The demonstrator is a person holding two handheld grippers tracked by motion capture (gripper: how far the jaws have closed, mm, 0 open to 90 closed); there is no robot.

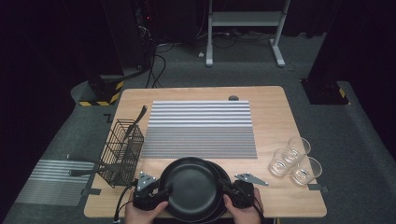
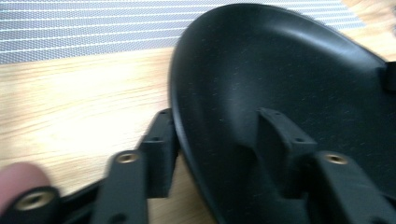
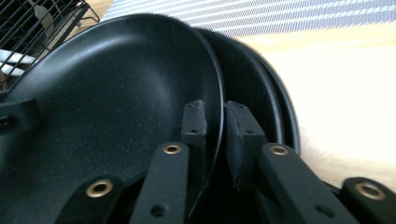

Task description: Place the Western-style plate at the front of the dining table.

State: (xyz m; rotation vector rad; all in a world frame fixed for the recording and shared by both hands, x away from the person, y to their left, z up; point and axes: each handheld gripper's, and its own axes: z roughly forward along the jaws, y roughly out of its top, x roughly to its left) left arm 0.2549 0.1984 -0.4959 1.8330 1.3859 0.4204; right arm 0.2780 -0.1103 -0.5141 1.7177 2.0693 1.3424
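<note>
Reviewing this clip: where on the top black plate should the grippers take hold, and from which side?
Grip the top black plate by its thin raised rim, at opposite edges, left gripper from the left and right gripper from the right. One jaw goes inside the rim, one beneath; lower plates block flatter approaches.

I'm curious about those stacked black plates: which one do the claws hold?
The top round black plate, tilted off the stack. Both claws straddle its rim, left and right. The other black plates lie beneath it.
</note>
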